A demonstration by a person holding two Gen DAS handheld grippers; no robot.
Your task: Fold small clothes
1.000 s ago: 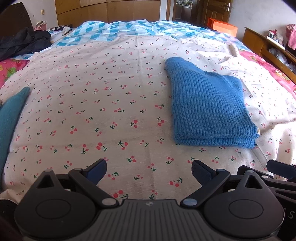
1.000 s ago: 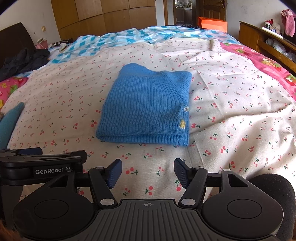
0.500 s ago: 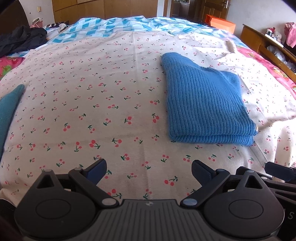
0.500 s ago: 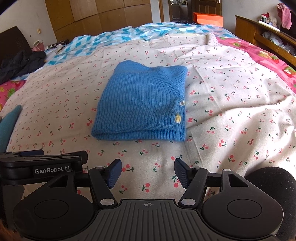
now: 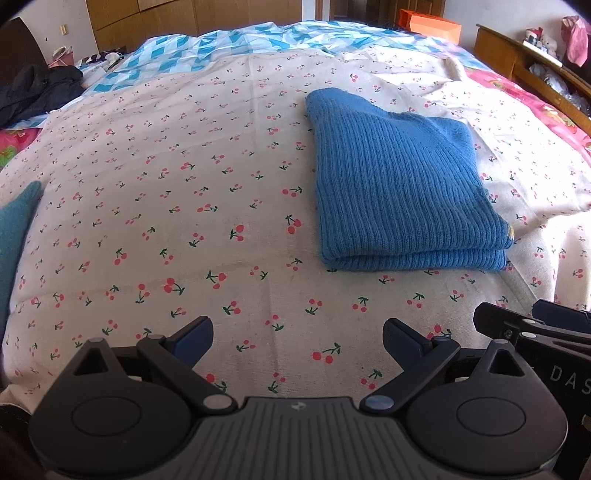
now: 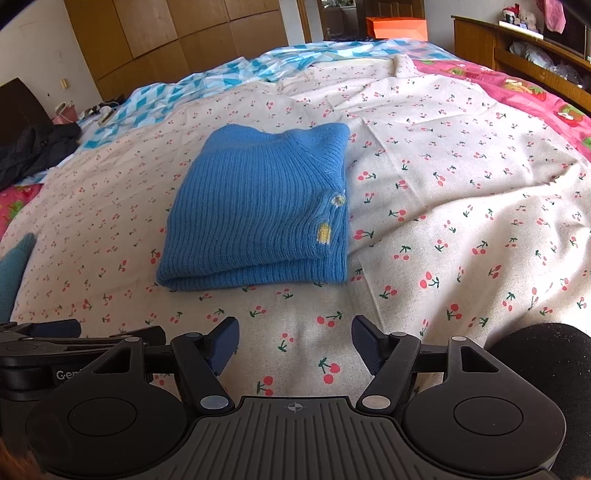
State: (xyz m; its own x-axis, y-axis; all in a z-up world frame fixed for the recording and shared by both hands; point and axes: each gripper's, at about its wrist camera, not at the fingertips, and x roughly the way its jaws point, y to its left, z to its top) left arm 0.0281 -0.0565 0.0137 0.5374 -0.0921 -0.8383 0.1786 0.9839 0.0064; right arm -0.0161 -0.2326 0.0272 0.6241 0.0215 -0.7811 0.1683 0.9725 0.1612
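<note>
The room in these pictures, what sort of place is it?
Most likely a bedroom in someone's home. A wide bed with a cherry-print sheet fills the view, a folded blue sweater lies on it, and wooden wardrobe doors and a wooden shelf of belongings line the walls.

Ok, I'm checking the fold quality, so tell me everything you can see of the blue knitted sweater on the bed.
The blue knitted sweater is ribbed, looks soft and thick, and lies folded into a neat, roughly rectangular stack with doubled layers showing along its near edge. A small yellow mark and a pale spot sit near its right edge. It rests flat on the cherry-print sheet, touched by nothing else. Both hand-held grippers hover short of it: the left hand-held gripper open, the right hand-held gripper opening, nothing between either's jaws.
</note>
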